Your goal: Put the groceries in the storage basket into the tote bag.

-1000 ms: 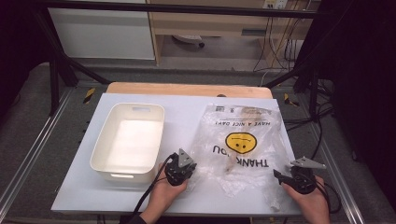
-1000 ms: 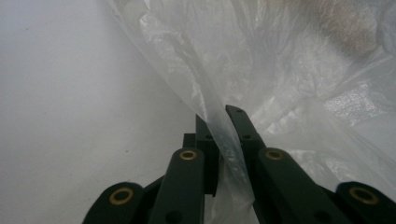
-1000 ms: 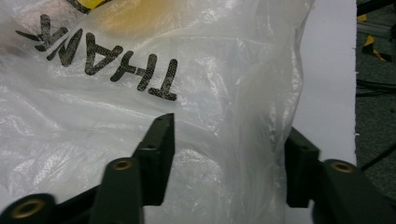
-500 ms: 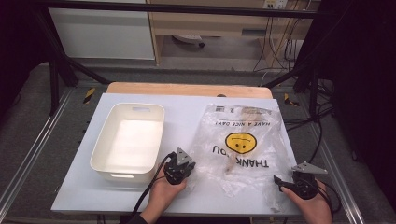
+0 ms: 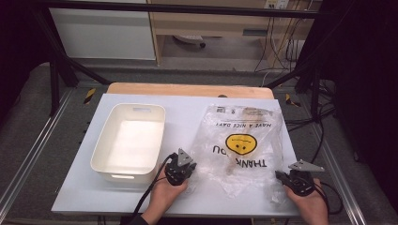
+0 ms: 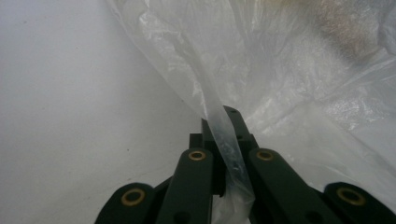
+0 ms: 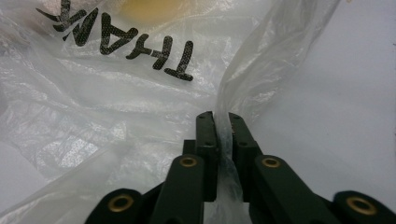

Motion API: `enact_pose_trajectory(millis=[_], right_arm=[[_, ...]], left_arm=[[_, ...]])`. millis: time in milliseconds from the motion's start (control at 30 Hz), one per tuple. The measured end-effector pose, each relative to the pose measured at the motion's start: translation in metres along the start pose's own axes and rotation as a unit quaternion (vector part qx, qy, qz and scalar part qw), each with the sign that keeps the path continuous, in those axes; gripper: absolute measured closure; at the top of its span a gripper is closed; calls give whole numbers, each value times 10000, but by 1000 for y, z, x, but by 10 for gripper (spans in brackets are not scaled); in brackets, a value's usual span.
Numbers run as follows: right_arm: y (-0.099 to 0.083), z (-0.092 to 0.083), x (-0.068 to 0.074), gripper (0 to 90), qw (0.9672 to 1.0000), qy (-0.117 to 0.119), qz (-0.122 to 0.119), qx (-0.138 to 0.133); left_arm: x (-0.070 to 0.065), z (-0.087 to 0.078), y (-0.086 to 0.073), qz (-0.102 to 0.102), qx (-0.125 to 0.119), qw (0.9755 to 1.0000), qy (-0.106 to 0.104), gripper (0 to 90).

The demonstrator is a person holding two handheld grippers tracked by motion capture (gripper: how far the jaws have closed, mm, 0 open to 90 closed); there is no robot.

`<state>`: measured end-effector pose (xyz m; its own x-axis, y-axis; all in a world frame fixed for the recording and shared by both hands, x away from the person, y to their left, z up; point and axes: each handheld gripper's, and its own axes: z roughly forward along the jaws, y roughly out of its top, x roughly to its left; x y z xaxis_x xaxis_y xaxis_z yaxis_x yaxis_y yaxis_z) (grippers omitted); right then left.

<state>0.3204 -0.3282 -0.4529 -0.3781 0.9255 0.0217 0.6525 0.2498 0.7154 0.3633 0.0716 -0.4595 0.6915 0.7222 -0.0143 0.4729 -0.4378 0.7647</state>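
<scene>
Since the earlier frames, the right tongs (image 5: pixel 280 176) have shifted slightly toward the near right corner of the plastic bag (image 5: pixel 242 145), and their jaws have just been closing; a twisted strip of the bag's film now sits pinched between them, as the right gripper view confirms (image 7: pixel 218 122). The left tongs (image 5: pixel 189 168) remain at the bag's near left edge, jaws clamped on a narrow fold of clear film, seen in the left gripper view (image 6: pixel 223 126). The plastic bag lies flat on the right half of the white table (image 5: pixel 187 110), its print facing up: a yellow smiley face with black lettering, reading upside down from the person's side. A brownish item inside the bag shows blurred through the film; what it is cannot be told. The white bin (image 5: pixel 101 150) stands on the left half of the table, just beside the left tongs and apart from the bag. Both hands rest at the table's near edge.
</scene>
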Motion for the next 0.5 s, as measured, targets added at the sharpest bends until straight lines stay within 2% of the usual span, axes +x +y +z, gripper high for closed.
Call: enact_pose_trajectory(millis=[67, 167, 267, 400, 500], right_arm=[[1, 1, 0, 900, 10000, 38, -56, -39], [3, 3, 1, 900, 9997, 244, 1, -66], [11, 0, 7, 900, 9991, 361, -51, -218], [24, -5, 11, 900, 9980, 424, -159, -433], [35, -10, 15, 900, 9972, 471, -188, -545]], left_arm=[[0, 0, 0, 4, -4, 10000, 3, 899], [1, 0, 0, -26, 3, 10000, -57, 900], [3, -4, 4, -100, -3, 9998, -147, 900], [4, -17, 18, -391, -190, 9984, -370, 900], [2, -27, 33, -319, -234, 9984, -406, 900]])
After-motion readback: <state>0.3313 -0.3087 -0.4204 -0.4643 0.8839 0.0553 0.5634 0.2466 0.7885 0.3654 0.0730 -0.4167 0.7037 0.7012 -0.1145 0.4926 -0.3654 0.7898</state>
